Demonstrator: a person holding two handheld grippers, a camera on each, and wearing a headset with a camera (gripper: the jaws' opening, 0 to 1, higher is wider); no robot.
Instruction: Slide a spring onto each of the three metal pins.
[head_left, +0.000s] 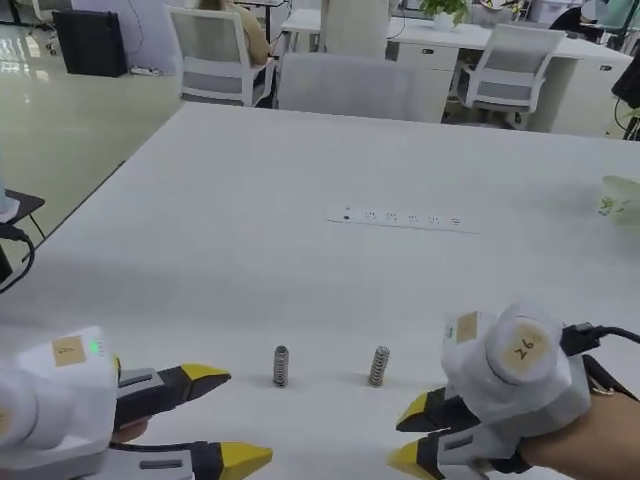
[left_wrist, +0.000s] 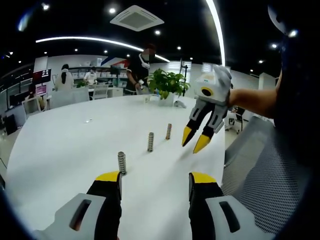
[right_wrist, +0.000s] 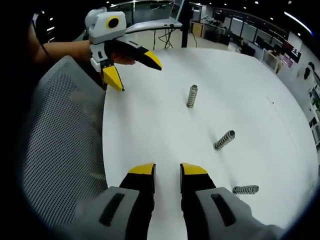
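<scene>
Three springs stand in a row on the white table. The left gripper hangs spread wide, the right gripper only narrowly parted, both empty.

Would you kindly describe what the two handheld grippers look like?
Both the left gripper and right gripper have white bodies, black jaws with pointed yellow tips, and small yellow stickers. The right one's round cap bears a handwritten number, and a black cable leaves it.

On the tabletop, two springs stand side by side between my left gripper and my right gripper; a power strip lies behind them.
</scene>
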